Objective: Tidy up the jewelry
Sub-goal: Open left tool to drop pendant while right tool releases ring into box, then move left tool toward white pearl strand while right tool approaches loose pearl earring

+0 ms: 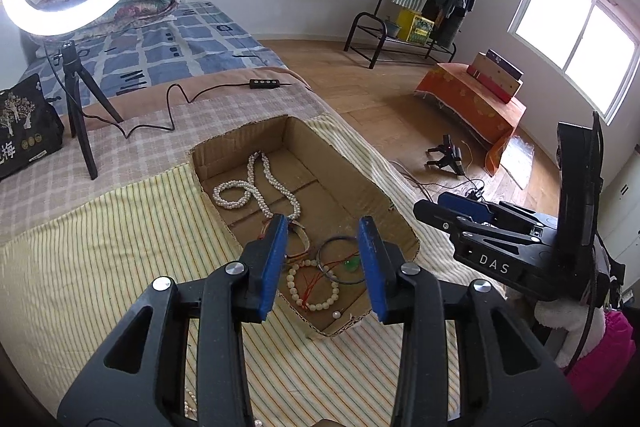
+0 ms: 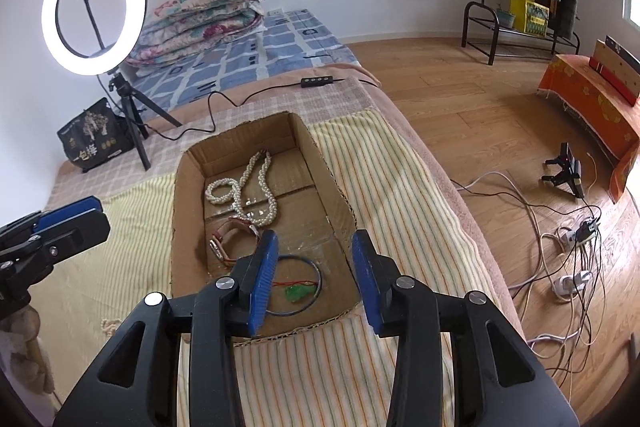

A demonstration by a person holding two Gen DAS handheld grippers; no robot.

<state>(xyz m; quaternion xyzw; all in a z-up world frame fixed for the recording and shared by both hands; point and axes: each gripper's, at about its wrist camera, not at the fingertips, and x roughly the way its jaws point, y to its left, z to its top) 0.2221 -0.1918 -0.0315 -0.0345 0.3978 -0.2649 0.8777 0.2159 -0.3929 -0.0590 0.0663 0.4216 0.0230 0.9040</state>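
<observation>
Both jaws wide open, nothing held. Left gripper [image 1: 323,263] best lowered over the cream bead bracelet [image 1: 313,286], at 6 o'clock in the shallow cardboard box [image 1: 360,183]; right gripper [image 2: 314,281] kept clear.

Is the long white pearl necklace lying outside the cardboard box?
No, the pearl necklace lies inside the cardboard box, on its floor toward the far end.

"DAS" is printed on the right gripper [image 1: 466,207].
</observation>
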